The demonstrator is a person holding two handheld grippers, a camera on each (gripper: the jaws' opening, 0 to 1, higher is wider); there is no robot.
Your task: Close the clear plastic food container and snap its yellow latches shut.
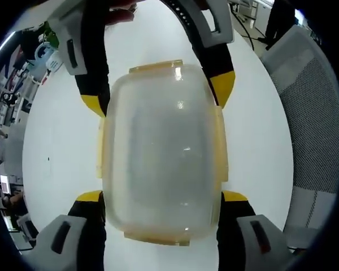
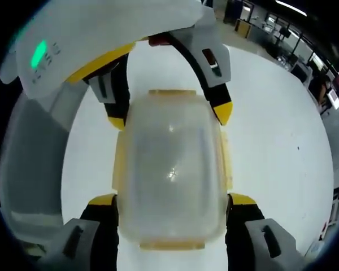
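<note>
- In the left gripper view, I had the clear container (image 1: 161,152) lying on the white table (image 1: 56,135), lid on, its long axis running straight away from the camera. My left gripper (image 1: 161,199) stood wide, one yellow-tipped jaw on either side of the near end, by the long walls; I could not tell whether they touched. The right gripper (image 1: 158,93) straddled the far end the same way.
- The yellow latches (image 1: 219,148) along the long sides lay close against the walls; whether they had clicked I could not tell.
- In the right gripper view, the container (image 2: 172,169) again pointed lengthwise away, my right gripper (image 2: 172,200) spread about its near end, the left gripper (image 2: 169,116) at the far end.
- The risk, as I judged it: squeezing unevenly could skid the smooth box across the table, or leave a latch (image 2: 120,164) half-seated.
</note>
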